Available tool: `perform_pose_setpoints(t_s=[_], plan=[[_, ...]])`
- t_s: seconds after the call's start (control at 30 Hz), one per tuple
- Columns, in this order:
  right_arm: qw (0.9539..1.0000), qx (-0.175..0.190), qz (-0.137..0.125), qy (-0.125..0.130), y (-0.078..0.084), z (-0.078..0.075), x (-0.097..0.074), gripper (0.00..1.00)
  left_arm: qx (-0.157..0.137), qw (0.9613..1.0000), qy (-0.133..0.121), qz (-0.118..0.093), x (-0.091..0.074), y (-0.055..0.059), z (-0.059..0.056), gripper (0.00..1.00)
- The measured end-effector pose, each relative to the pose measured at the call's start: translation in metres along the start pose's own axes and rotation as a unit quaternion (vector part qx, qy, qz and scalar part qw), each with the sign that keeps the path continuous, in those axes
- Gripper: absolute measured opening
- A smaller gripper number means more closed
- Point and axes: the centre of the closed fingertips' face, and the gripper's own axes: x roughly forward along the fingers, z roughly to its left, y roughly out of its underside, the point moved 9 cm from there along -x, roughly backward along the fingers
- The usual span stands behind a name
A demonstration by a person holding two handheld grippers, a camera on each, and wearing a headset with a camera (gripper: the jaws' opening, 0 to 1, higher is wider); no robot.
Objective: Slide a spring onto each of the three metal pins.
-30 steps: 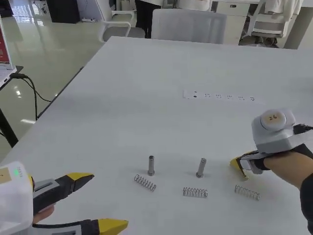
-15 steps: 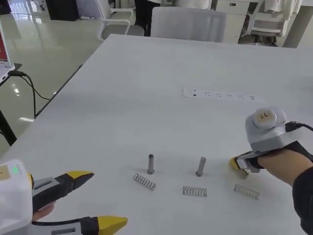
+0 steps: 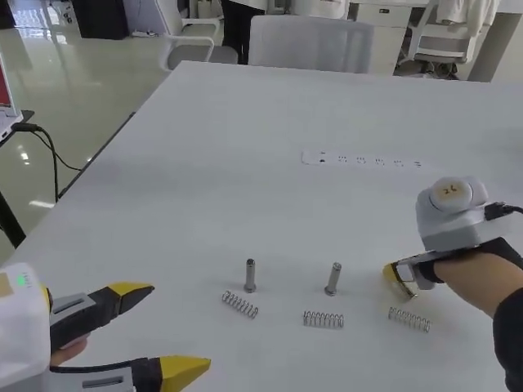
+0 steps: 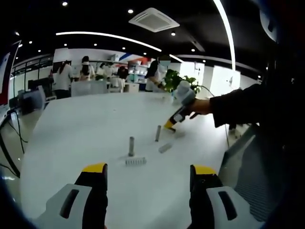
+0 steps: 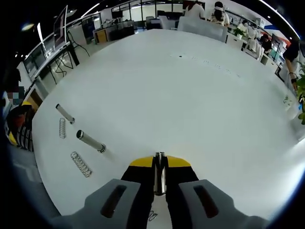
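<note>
Two metal pins stand upright on the white table, one at the left and one in the middle. Three springs lie in front of them: left spring, middle spring, right spring. My right gripper is low over the table just behind the right spring, shut on the third pin, which shows between its yellow tips. My left gripper hovers open at the near left corner, holding nothing; beyond its jaws I see the left pin and left spring.
A white power strip lies across the middle of the table, beyond the pins. Office chairs stand at the far edge. A black cable hangs off to the left of the table. People stand at desks in the background.
My right gripper has rocked slightly in place with the pin in it. The standing pins, the springs and my left gripper stay where they were.
</note>
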Motion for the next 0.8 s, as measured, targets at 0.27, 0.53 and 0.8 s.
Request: perform_pose_setpoints(t_s=[0.27, 0.53, 0.8], plan=[[0.9992, 0.002, -0.039, 0.003, 0.007, 0.004, -0.019, 0.04, 0.008, 1.0000, 0.005, -0.001, 0.001, -0.004, -0.003, 0.65], [0.9976, -0.002, -0.069, 0.005, 0.013, 0.005, -0.027, 0.04, 0.015, 0.9998, 0.012, -0.001, 0.000, -0.006, -0.007, 0.65], [0.9961, -0.008, -0.088, 0.004, 0.014, 0.004, -0.029, 0.04, 0.017, 0.9998, 0.012, -0.001, -0.001, -0.007, -0.007, 0.65]])
